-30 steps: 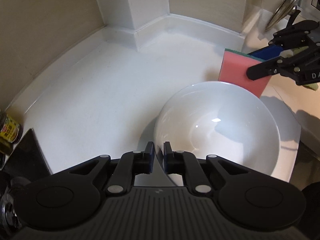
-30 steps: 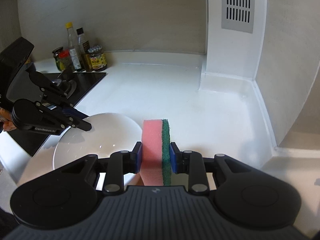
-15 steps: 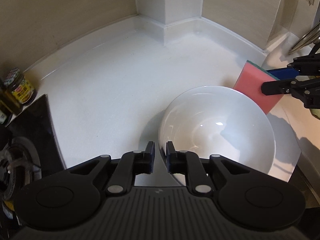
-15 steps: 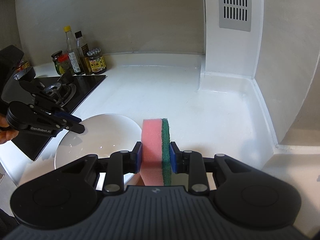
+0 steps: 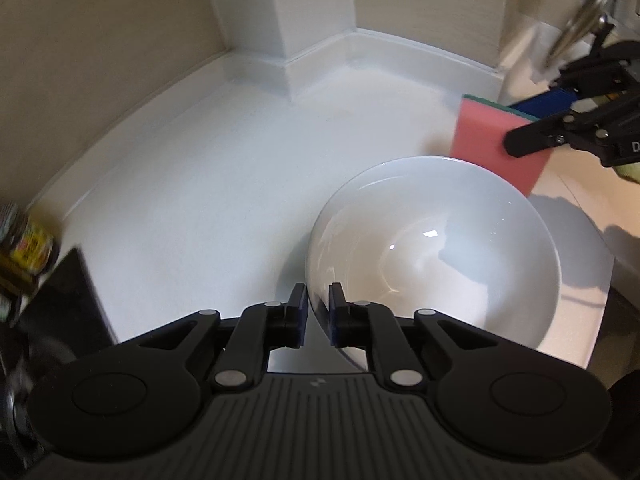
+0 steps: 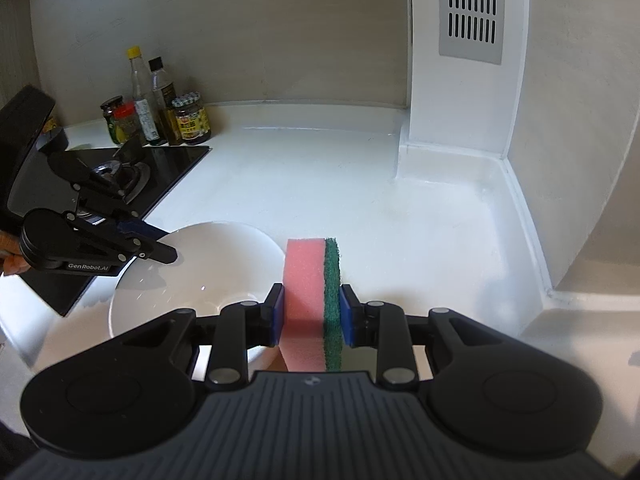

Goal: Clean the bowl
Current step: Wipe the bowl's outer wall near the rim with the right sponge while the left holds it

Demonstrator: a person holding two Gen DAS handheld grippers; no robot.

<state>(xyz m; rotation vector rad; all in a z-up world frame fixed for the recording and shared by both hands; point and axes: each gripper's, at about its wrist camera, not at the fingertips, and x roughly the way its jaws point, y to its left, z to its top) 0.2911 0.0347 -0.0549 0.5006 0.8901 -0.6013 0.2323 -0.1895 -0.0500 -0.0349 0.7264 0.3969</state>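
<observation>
A white bowl [image 5: 436,248] sits on the white counter; it also shows in the right wrist view [image 6: 192,276]. My left gripper [image 5: 318,304] is shut on the bowl's near rim, one finger inside and one outside. My right gripper [image 6: 312,312] is shut on a pink sponge [image 6: 306,296] with a green scouring side, held upright. In the left wrist view the sponge [image 5: 496,144] hangs just beyond the bowl's far right rim, apart from the bowl's inside. The left gripper shows in the right wrist view [image 6: 160,248] at the bowl's left rim.
A black gas hob [image 6: 120,184] lies left of the bowl. Several sauce bottles and jars [image 6: 160,116] stand behind it by the wall. A white column with a vent [image 6: 468,60] rises at the back right. The counter [image 6: 320,184] ends at a raised edge on the right.
The left wrist view has swung back to the right, the bowl still gripped. The sponge stays beside the bowl's far rim, little moved. The right gripper's hold is unchanged.
</observation>
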